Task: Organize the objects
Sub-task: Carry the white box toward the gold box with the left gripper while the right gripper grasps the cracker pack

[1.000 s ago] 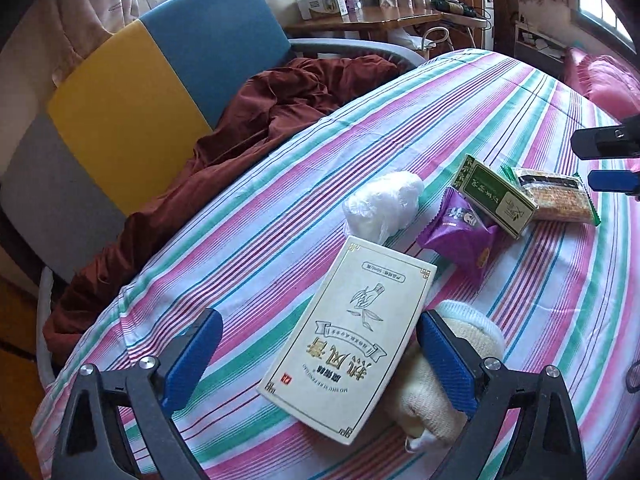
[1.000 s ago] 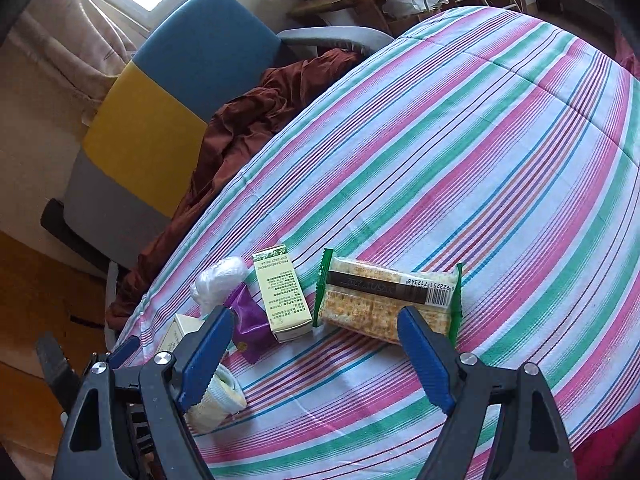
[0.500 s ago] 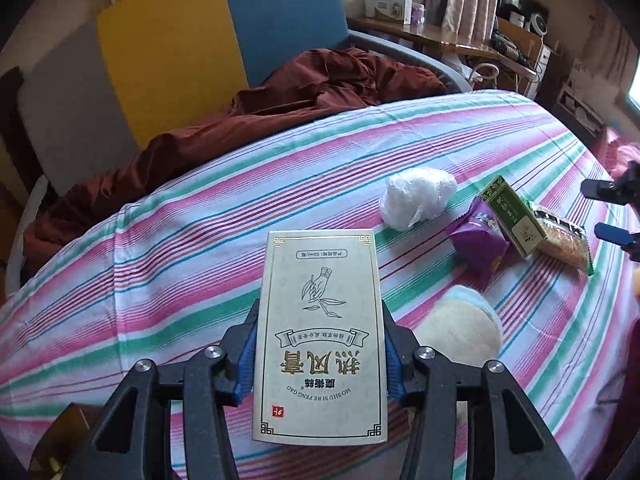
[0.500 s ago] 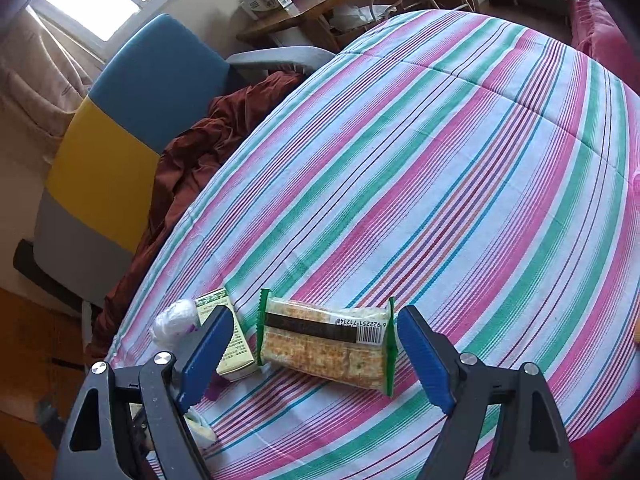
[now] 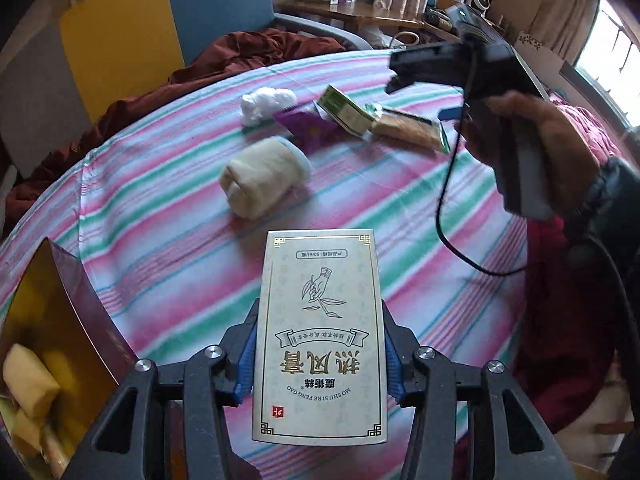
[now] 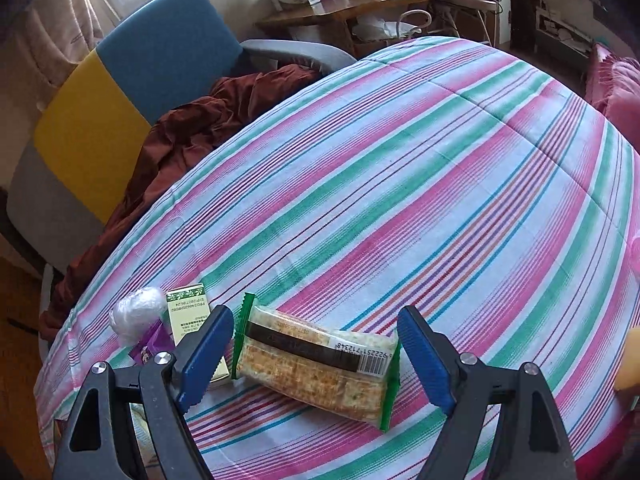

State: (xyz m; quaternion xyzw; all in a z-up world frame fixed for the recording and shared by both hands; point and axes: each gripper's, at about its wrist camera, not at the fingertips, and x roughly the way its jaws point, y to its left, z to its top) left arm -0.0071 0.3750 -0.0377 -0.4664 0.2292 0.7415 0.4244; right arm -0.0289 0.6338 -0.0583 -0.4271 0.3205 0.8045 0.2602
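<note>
My left gripper (image 5: 320, 354) is shut on a cream box with gold print (image 5: 320, 300) and holds it above the striped cloth (image 5: 160, 240). In the right wrist view, my right gripper (image 6: 315, 320) stands open and low over a green-edged cracker pack (image 6: 320, 364). A blue pad sits off each end of the pack, apart from it. Left of the pack lie a green box (image 6: 188, 308), a purple packet (image 6: 150, 340) and a white plastic wad (image 6: 136, 312). A rolled cream cloth (image 5: 264, 176) lies nearer to me in the left wrist view.
A gold-lined open box (image 5: 52, 300) with yellow pieces (image 5: 30, 380) stands at the near left. A blue, yellow and grey chair (image 6: 120, 92) with a maroon cloth (image 6: 192, 128) borders the far edge. A hand (image 5: 532, 128) holds the right gripper.
My left gripper closed on the cream box and carried it away from the other items, to beside the gold-lined box. The right gripper sank closer over the cracker pack.
</note>
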